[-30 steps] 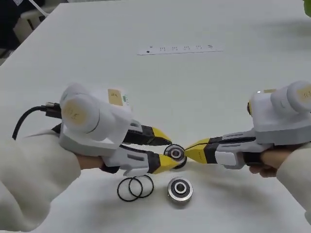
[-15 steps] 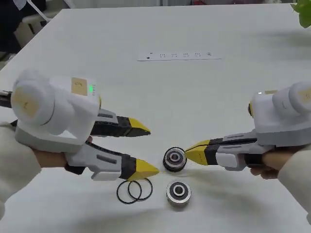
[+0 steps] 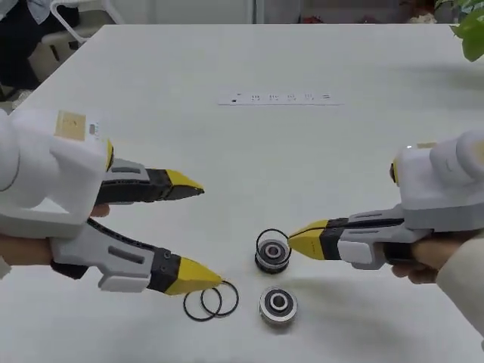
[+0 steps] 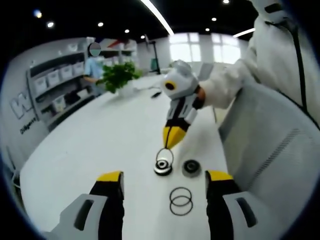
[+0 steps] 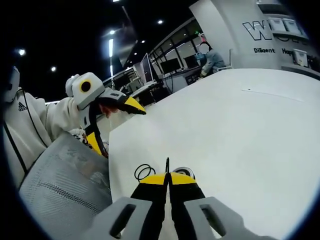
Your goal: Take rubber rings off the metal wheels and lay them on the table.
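My right gripper (image 3: 293,241) is shut on a thin black rubber ring (image 3: 271,234), which stands up as a loop over a metal wheel (image 3: 272,255) on the white table (image 3: 302,151). I cannot tell whether the loop's lower edge still hooks the wheel. A second wheel (image 3: 278,304) lies just nearer me, with two loose black rings (image 3: 210,300) to its left. My left gripper (image 3: 202,231) is open, left of the wheels, its lower fingertip above the loose rings. In the left gripper view the ring (image 4: 165,155) rises from the wheel (image 4: 162,168). The right gripper view has the ring (image 5: 167,164) edge-on between the shut jaws.
A white strip with dark marks (image 3: 274,97) lies flat further back on the table. Green leaves (image 3: 470,30) reach in at the far right corner. A chair (image 3: 64,34) stands beyond the far left corner. Another person (image 4: 94,65) stands by shelves in the background.
My left gripper has let go of the wheel, opened wide and drawn back to the left. The ring now stands up above the wheel in my right gripper.
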`<move>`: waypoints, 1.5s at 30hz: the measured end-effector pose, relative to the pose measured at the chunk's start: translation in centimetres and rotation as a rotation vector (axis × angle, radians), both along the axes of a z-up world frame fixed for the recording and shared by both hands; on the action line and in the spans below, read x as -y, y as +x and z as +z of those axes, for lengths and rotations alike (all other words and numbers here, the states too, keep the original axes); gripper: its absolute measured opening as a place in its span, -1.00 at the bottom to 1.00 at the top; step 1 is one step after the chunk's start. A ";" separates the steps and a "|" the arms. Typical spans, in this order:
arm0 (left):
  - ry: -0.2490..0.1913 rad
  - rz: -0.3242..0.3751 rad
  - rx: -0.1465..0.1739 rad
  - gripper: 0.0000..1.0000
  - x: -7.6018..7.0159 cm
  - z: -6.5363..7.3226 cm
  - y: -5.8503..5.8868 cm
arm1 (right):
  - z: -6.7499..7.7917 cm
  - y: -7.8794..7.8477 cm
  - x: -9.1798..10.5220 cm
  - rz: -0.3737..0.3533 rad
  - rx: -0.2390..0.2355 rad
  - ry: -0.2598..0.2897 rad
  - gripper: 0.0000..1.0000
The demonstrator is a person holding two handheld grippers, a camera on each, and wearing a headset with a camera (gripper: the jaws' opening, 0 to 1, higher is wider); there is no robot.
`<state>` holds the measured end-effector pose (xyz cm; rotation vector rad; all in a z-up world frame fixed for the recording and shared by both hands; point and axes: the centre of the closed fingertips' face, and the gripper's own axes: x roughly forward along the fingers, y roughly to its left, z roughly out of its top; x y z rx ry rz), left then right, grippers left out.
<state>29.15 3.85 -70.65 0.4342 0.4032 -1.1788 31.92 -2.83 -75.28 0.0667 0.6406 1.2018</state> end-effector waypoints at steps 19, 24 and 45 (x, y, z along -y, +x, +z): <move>-0.037 0.084 0.011 0.68 -3.4 1.3 -1.1 | 0.4 -1.2 -1.0 0.053 -0.014 -0.002 -1.00; -0.044 0.091 -0.002 0.83 -4.3 1.4 -2.0 | 0.6 -1.6 -1.3 0.069 -0.014 -0.003 -1.00; -0.110 0.243 -0.001 0.90 -8.1 1.4 -4.4 | 0.2 -3.4 -2.8 0.152 -0.026 -0.041 -1.00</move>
